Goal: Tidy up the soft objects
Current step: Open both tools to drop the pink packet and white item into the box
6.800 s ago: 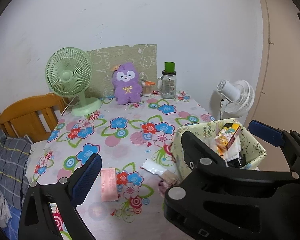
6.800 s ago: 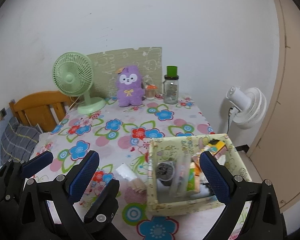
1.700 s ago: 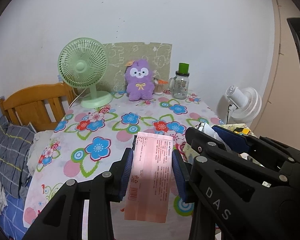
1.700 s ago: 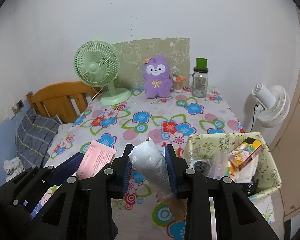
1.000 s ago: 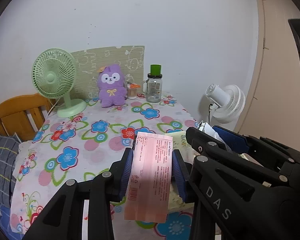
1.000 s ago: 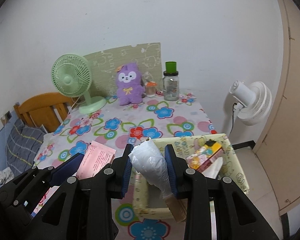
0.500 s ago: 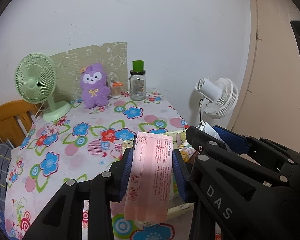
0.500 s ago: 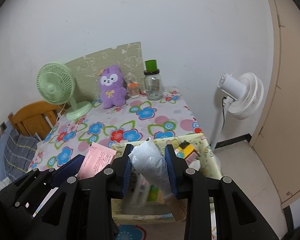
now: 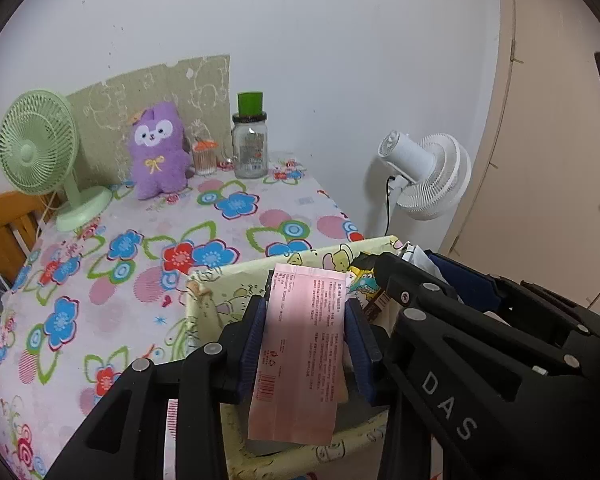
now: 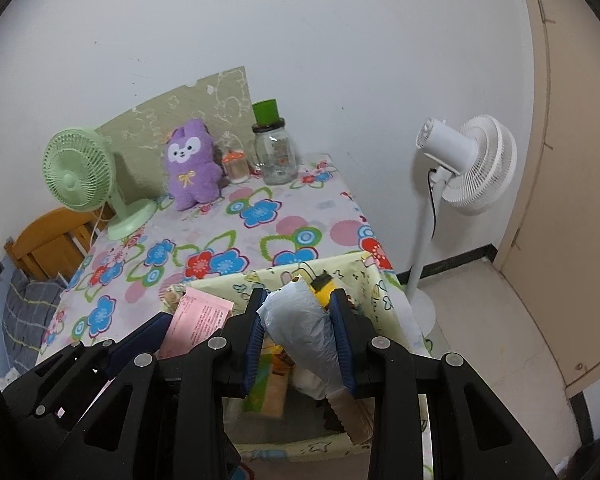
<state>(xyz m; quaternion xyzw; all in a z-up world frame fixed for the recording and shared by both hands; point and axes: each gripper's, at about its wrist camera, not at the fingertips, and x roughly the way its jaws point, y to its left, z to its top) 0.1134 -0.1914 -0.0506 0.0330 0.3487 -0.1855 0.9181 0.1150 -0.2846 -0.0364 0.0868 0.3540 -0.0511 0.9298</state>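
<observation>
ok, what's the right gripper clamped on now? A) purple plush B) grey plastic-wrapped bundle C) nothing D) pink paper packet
B: the right gripper pads press both sides of the grey plastic-wrapped bundle above the patterned box; the pink packet is in the left gripper.

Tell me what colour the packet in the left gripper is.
Pale pink with darker pink print, the packet in the left gripper shows best in the left wrist view.
</observation>
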